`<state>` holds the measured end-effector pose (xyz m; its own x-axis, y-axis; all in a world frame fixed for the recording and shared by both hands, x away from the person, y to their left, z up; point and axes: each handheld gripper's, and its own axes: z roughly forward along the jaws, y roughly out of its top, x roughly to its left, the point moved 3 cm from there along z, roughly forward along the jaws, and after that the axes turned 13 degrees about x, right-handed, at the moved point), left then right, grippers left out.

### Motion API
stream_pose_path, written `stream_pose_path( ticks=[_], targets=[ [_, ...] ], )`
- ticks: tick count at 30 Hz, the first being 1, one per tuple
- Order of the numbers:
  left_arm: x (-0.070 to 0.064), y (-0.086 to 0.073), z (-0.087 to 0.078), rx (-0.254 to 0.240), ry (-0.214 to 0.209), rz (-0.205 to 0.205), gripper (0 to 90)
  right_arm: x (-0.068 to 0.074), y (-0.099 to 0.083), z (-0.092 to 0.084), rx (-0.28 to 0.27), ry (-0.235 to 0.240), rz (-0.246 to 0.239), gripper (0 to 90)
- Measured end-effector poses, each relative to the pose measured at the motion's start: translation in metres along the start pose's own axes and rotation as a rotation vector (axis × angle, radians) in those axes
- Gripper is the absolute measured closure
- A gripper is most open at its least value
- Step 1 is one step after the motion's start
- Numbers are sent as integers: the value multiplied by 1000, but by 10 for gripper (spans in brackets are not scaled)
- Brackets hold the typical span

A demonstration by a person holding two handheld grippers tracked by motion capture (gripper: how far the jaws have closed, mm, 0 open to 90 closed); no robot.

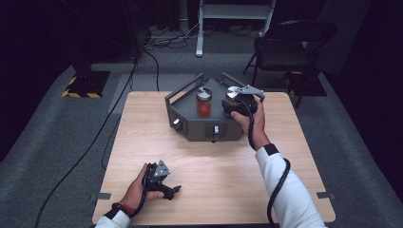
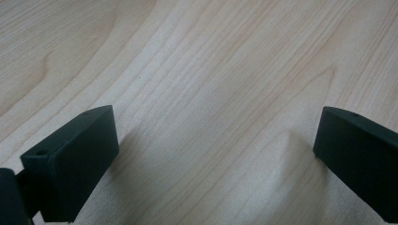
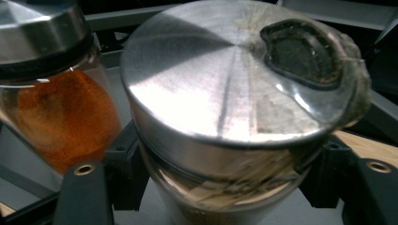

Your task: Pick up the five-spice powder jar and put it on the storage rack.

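Two jars stand side by side in a dark grey tray (image 1: 190, 124) at the far middle of the wooden tabletop (image 1: 214, 180). Right gripper (image 1: 240, 105): reaches into the tray's right end, its fingers (image 3: 84, 197) closed around the jar with a plain steel lid (image 3: 225, 75), one on each side just under the lid. Beside it stands the jar of orange powder (image 3: 61, 117), metal-capped and apart from the fingers. Left gripper (image 1: 177, 189): rests near the tabletop's front left edge, held in the left hand (image 1: 135, 192); its fingers (image 2: 75, 159) are spread wide over bare wood, gripping nothing.
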<state>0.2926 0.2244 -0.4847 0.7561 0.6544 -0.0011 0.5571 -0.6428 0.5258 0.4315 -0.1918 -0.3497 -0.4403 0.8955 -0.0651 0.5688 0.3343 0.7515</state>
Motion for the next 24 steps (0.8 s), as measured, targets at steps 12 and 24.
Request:
stream_pose_path(
  ticks=[12, 24],
  targets=[
    [0, 0, 0, 0, 1, 0, 1, -1, 0, 8, 11, 6, 2, 312],
    [0, 0, 0, 0, 1, 0, 1, -2, -4, 11, 12, 12, 28, 247]
  ],
)
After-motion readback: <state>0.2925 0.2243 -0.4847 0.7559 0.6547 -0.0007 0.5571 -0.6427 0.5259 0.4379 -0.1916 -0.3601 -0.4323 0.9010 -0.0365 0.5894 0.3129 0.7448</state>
